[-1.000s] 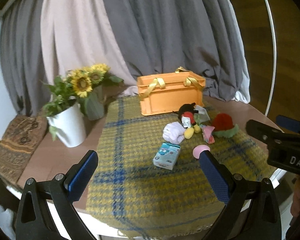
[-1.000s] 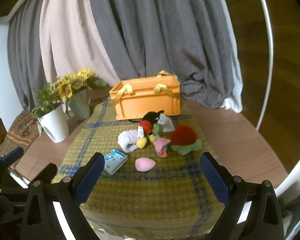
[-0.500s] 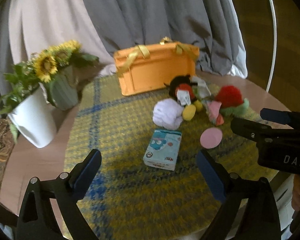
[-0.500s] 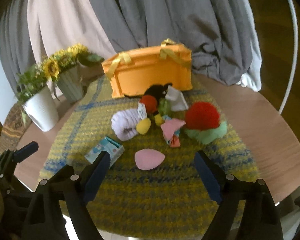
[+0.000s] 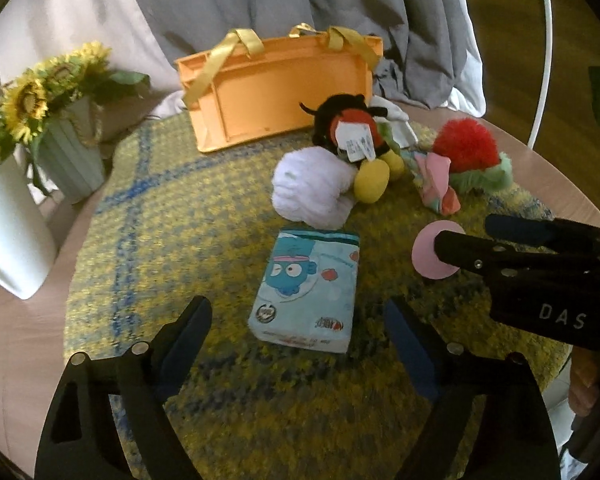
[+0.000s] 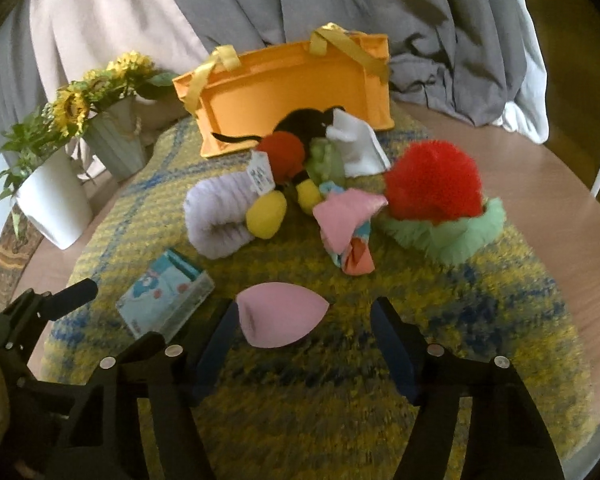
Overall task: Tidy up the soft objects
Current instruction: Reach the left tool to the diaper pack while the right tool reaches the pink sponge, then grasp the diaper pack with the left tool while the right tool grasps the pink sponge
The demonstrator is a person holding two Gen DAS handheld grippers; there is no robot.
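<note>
Yellow-and-blue plaid woven mat (image 5: 172,216) is covering the round wooden table (image 5: 16,336) in the left wrist view, and the soft things are lying scattered on it in front of the orange plastic crate with yellow ribbon handles (image 5: 276,92). The left gripper (image 5: 296,320) is hanging with its jaws spread wide and holding nothing, lined up on the pale blue cartoon-printed tissue pack (image 5: 306,292), which is lying flat just ahead of the fingertips. Beyond it are sitting the rolled white fluffy cloth (image 5: 312,188), the black-and-red plush toy with yellow feet (image 5: 352,132) and the red pom-pom on a green frill (image 5: 466,148). The right tool is crossing in at the right edge, partly covering the pink teardrop-shaped sponge (image 5: 424,252). In the right wrist view, the right gripper (image 6: 302,322) is also standing open and empty, its fingers straddling the pink sponge, whose blunt end is lying close by the left fingertip. The folded pink-and-orange cloth (image 6: 350,232) is resting just behind, with a white cloth (image 6: 356,144) near the crate. Judged step: reaching for the first pickups. To do it well, each tool should be lowering until the pads are bracketing its item at mid-height, centring the sponge before closing, and squeezing gently, since both items look likely to deform or slip. The sunflower pots (image 6: 52,196) are standing well left of the path to the crate.
</note>
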